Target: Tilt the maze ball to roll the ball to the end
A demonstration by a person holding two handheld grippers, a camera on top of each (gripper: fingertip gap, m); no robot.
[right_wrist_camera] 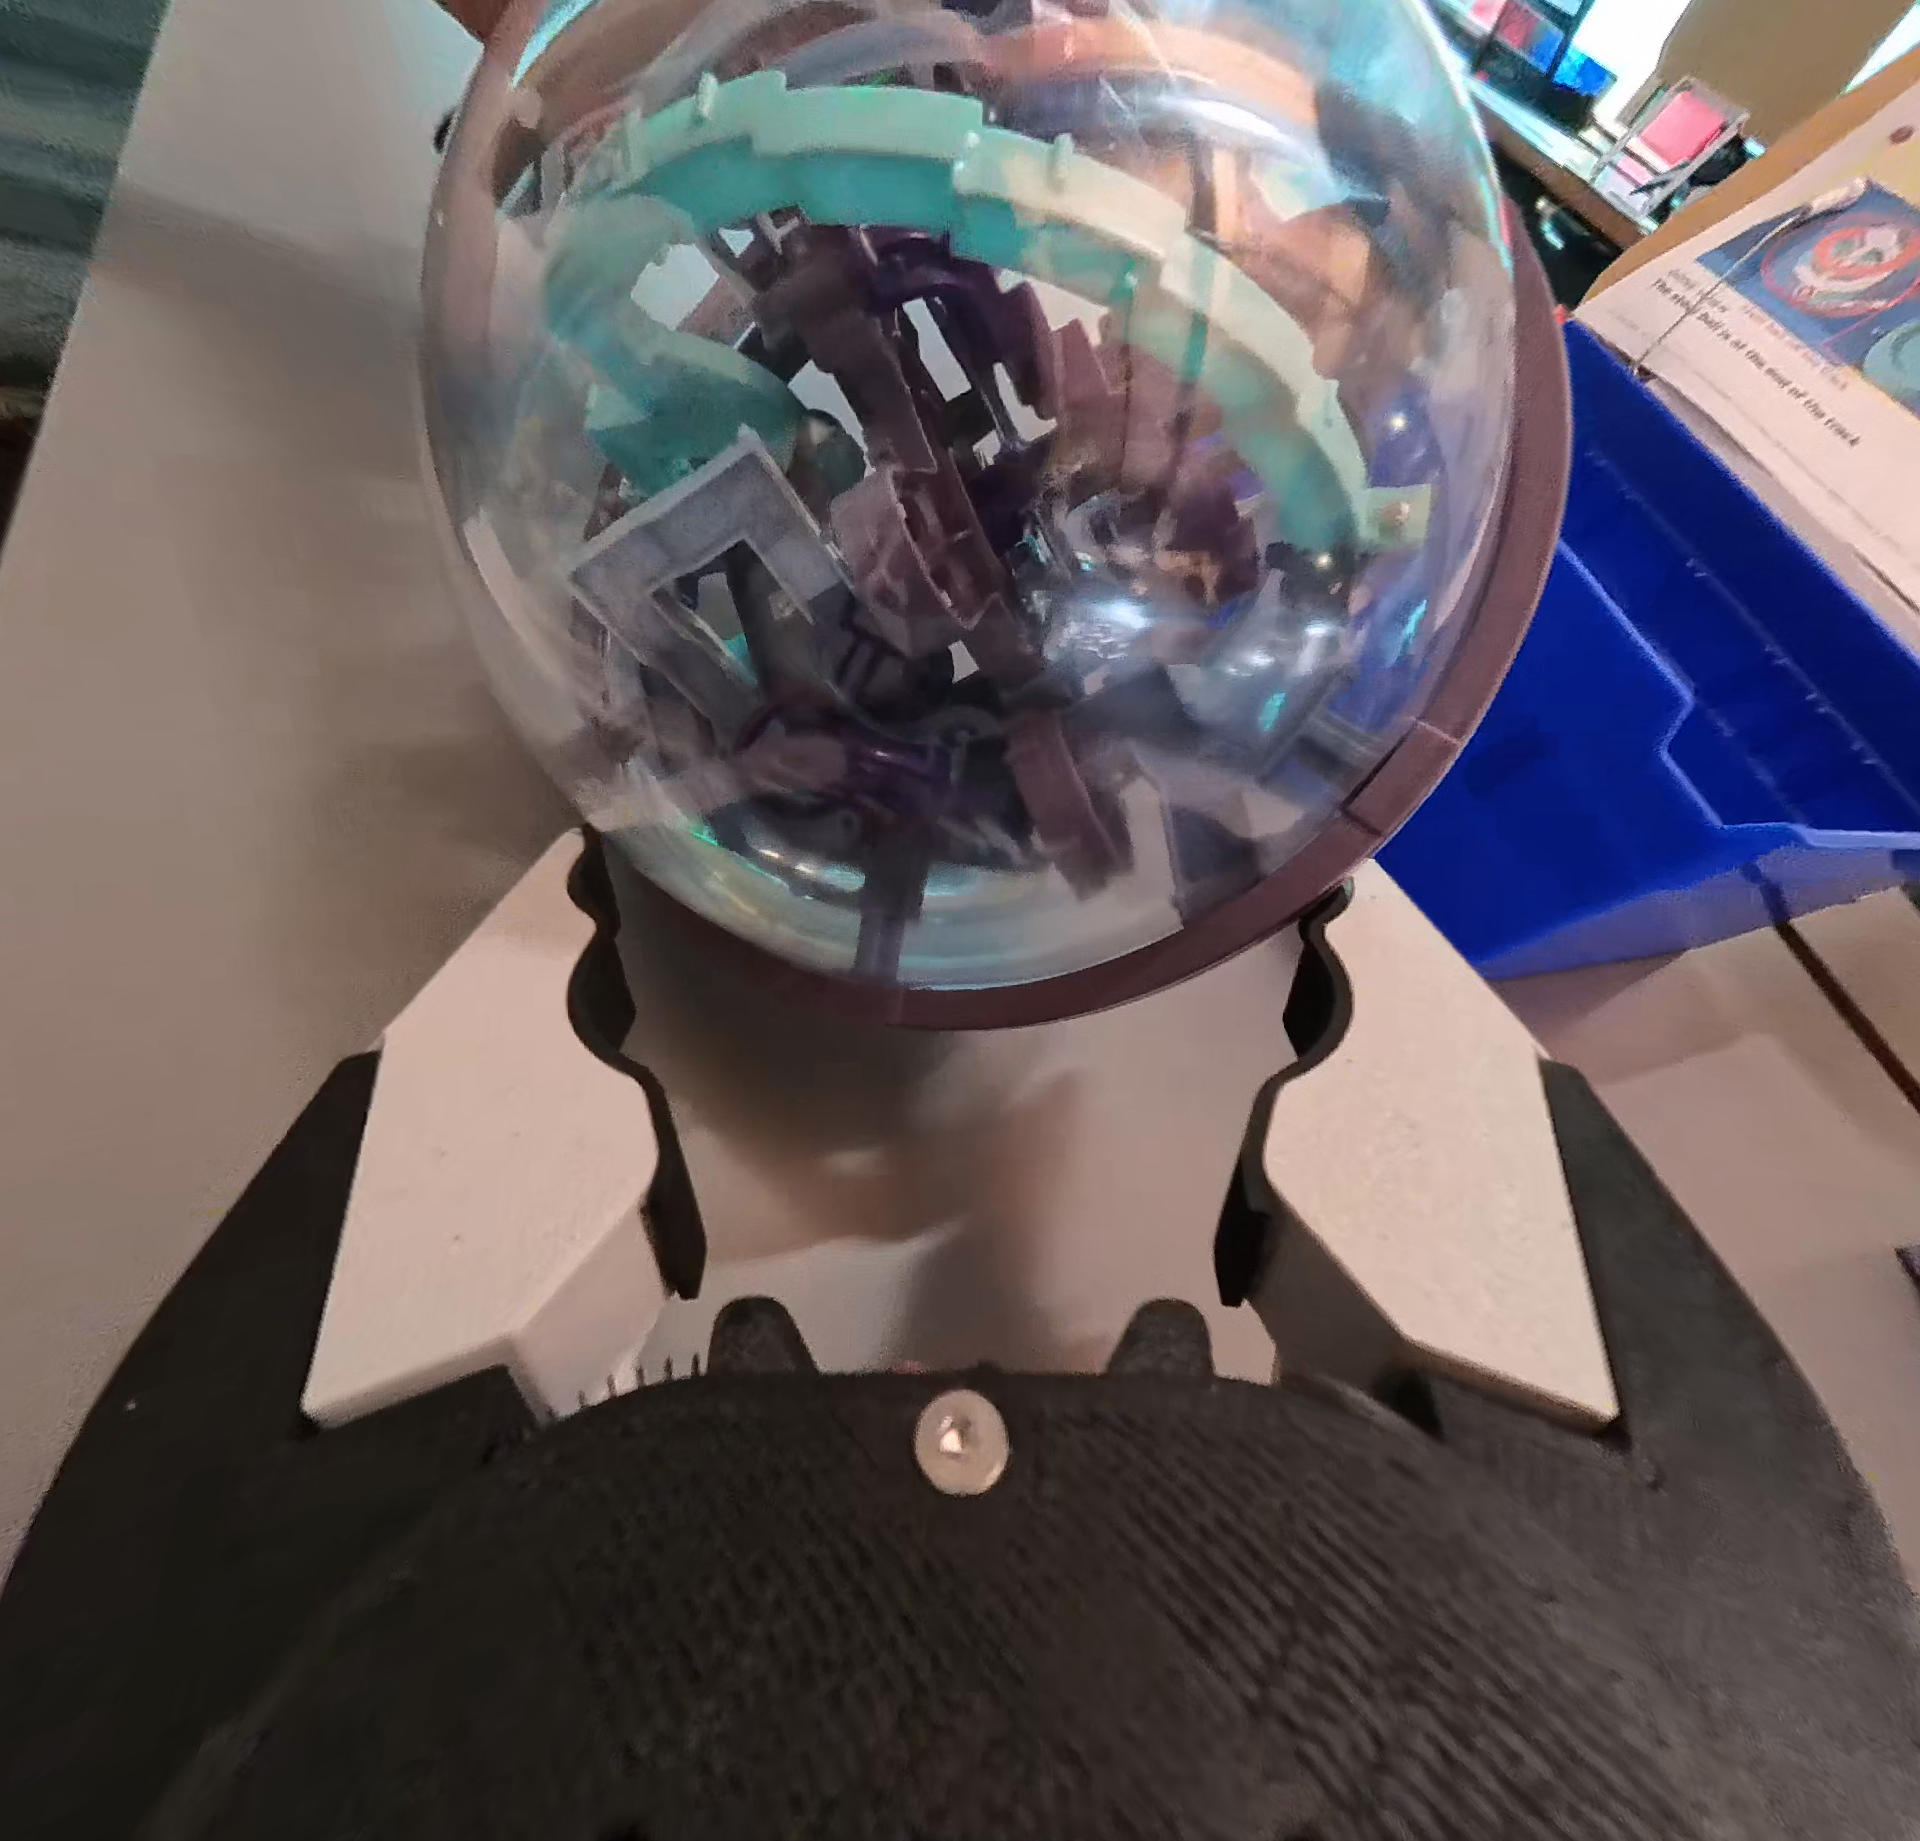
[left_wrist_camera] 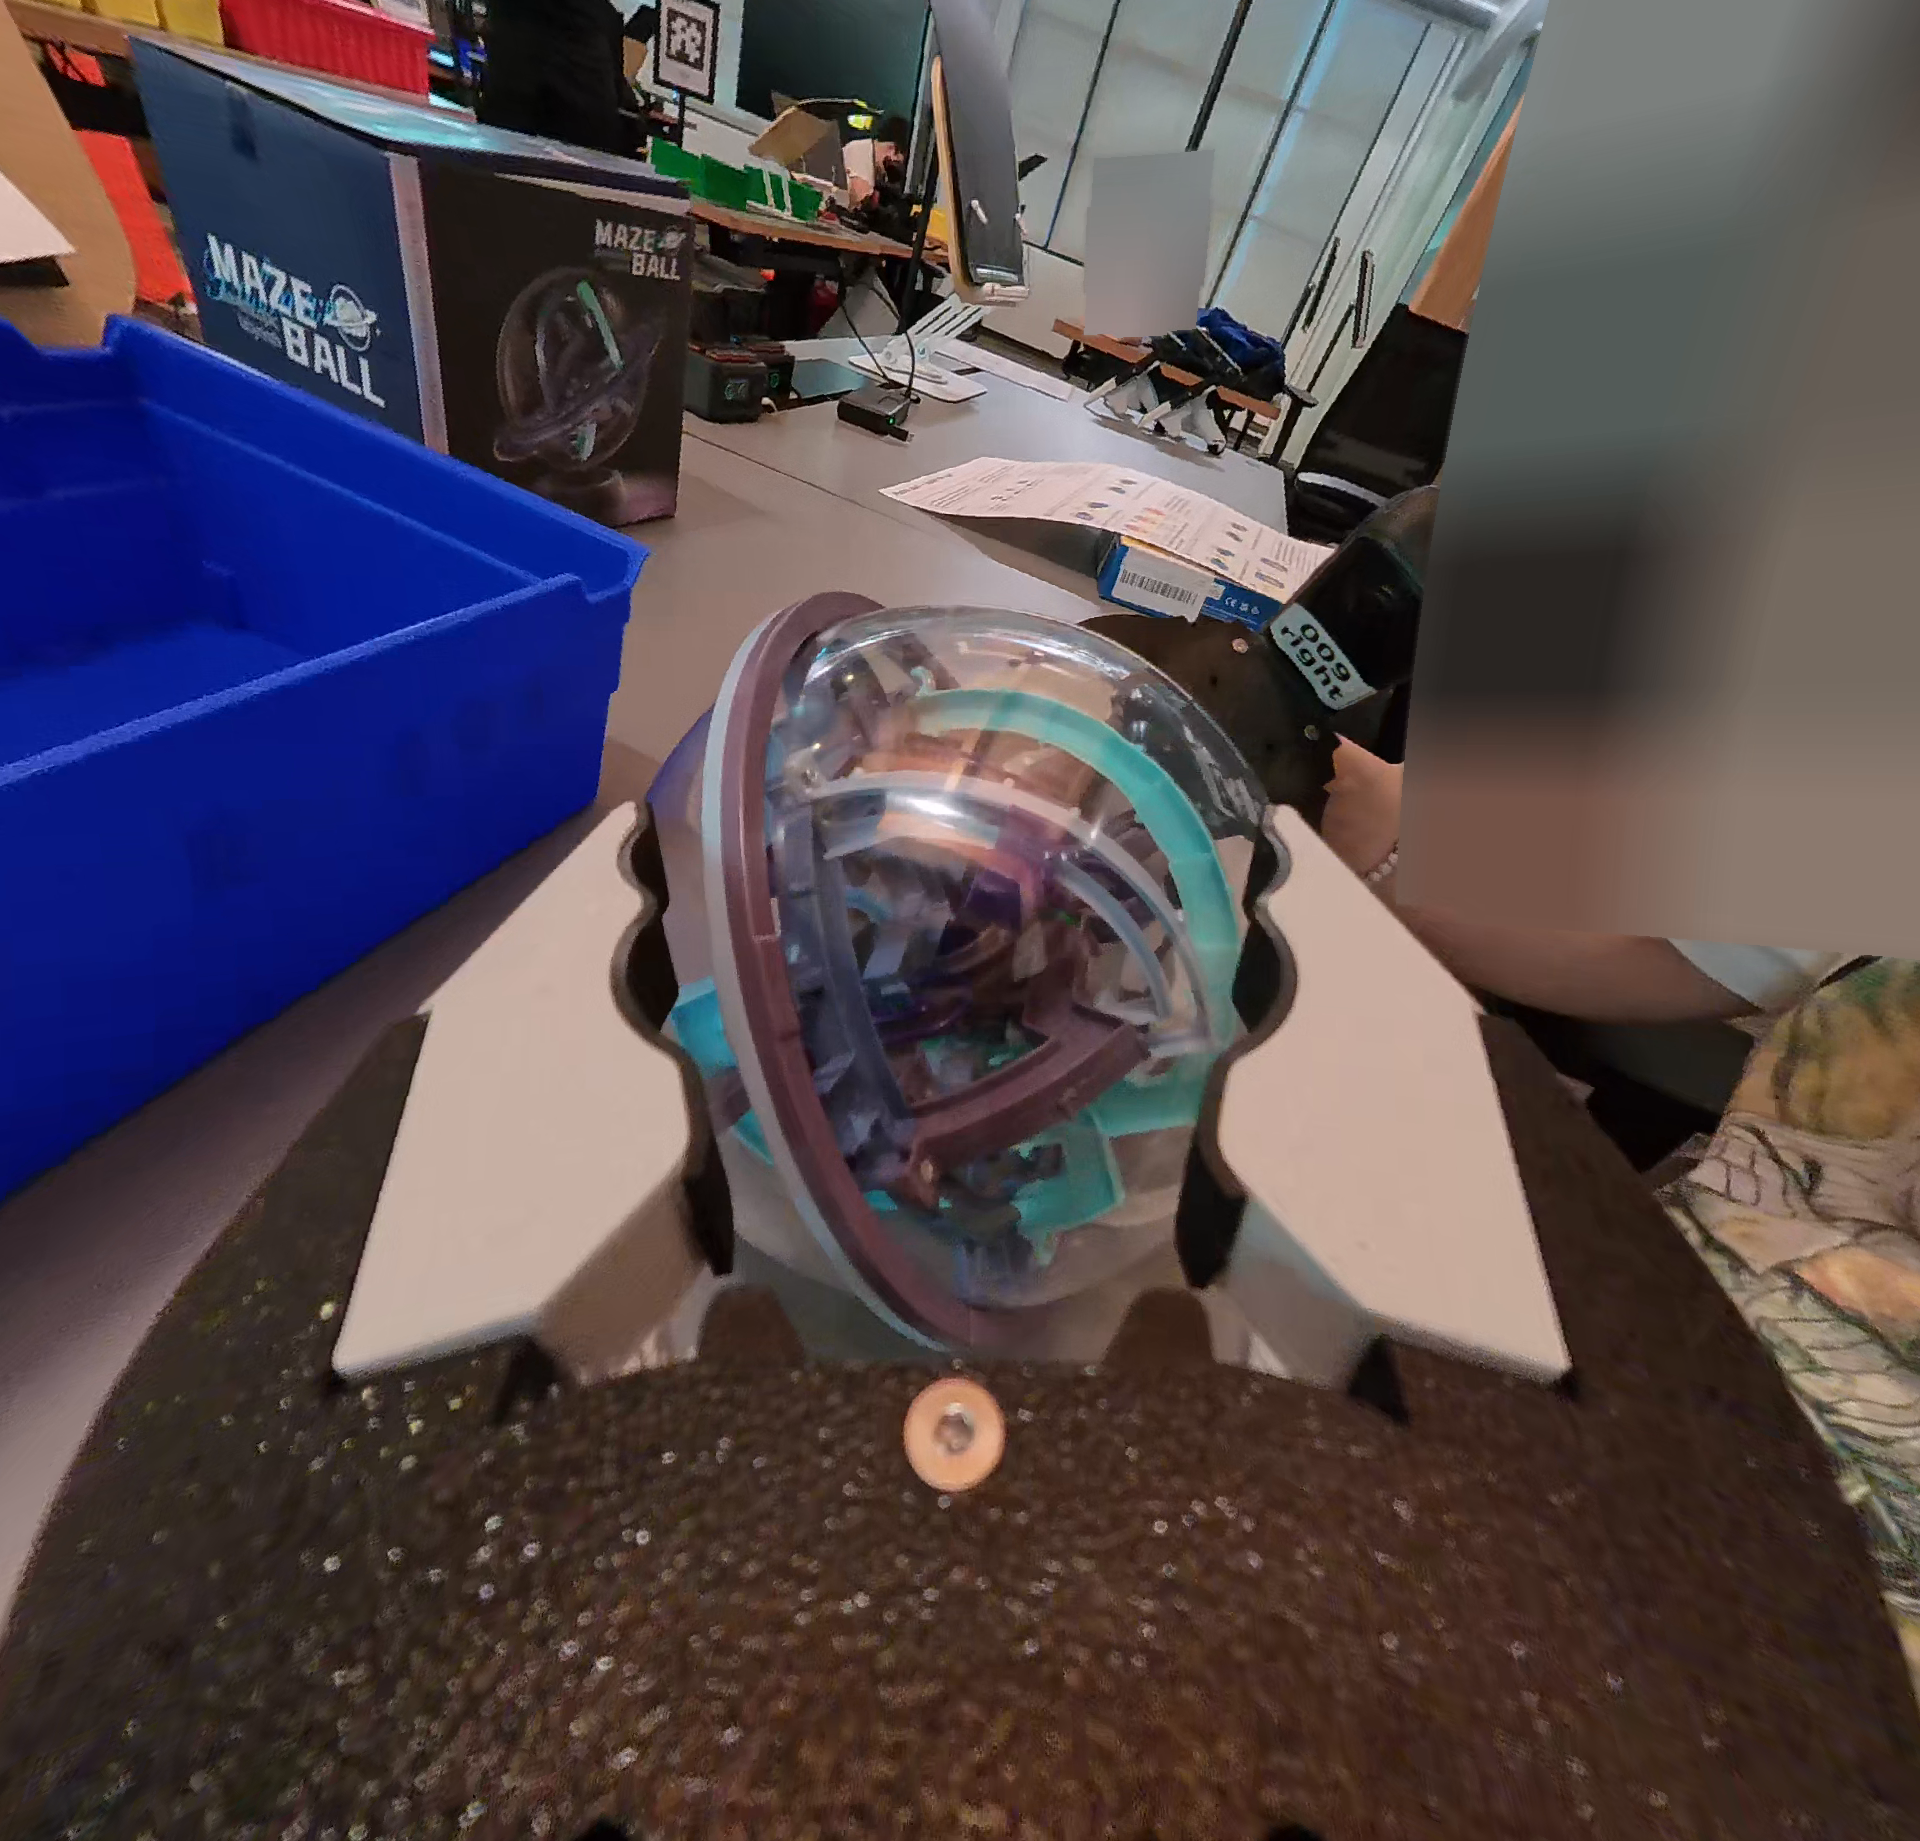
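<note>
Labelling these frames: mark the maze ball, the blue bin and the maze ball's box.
maze ball (left_wrist_camera: 966, 960): left wrist view, clear dome.
blue bin (left_wrist_camera: 312, 742): left wrist view, near wall.
box (left_wrist_camera: 561, 357): left wrist view, dark side panel.

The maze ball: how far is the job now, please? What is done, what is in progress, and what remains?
Done: the maze ball is picked up and sits between the left gripper fingers, off the grey table. In hand: its purple seam ring stands tilted, so tilting is underway; the right gripper meets the sphere's underside with wide jaws. Left: reaching the end. The small ball cannot be made out, so progress inside is unclear.
</note>
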